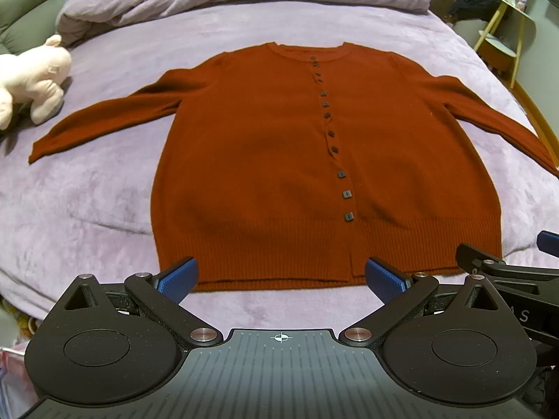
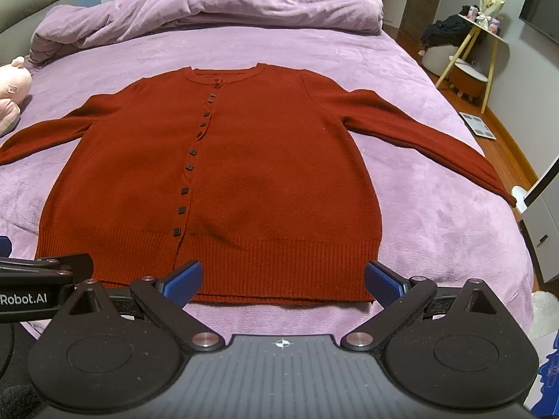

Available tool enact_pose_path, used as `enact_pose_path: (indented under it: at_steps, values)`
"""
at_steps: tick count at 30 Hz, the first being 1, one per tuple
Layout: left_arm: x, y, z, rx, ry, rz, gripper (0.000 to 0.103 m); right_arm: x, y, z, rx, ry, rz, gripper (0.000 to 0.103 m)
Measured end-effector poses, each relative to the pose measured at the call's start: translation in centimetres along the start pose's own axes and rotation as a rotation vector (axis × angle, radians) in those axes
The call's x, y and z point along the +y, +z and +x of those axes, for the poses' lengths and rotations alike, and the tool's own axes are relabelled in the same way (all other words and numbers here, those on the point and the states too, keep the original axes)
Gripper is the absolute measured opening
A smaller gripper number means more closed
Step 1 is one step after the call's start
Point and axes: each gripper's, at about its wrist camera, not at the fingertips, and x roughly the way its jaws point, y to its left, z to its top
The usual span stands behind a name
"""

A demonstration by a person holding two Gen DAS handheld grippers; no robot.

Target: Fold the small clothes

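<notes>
A rust-red buttoned cardigan [image 1: 265, 160] lies flat, front up, on the purple bed, sleeves spread to both sides; it also shows in the right wrist view [image 2: 265, 181]. My left gripper [image 1: 281, 279] is open and empty, its blue pads just above the cardigan's ribbed hem, left of the button line. My right gripper [image 2: 283, 284] is open and empty at the hem's right half. Each gripper's edge shows in the other's view.
A purple duvet [image 2: 209, 10] is bunched at the bed's far end. A pink plush toy [image 1: 31, 80] lies at the left, near the left sleeve. A yellow-legged side table [image 2: 478, 45] and stool stand on the wooden floor to the right of the bed.
</notes>
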Motion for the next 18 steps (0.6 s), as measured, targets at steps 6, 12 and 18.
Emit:
enact_pose_path:
  at_steps: [6,12,18]
  values:
    - [-0.05,-0.10,0.11,0.002,0.001,0.000,0.103,0.13,0.07,0.14,0.000,0.000,0.001,0.099]
    - [0.05,-0.28,0.25,0.007,-0.001,-0.005,0.103,0.06,-0.04,0.12,0.001,-0.002,0.002,0.099]
    - [-0.01,-0.17,0.23,0.013,-0.002,-0.007,0.103,0.13,0.01,0.08,0.002,-0.002,0.001,0.099]
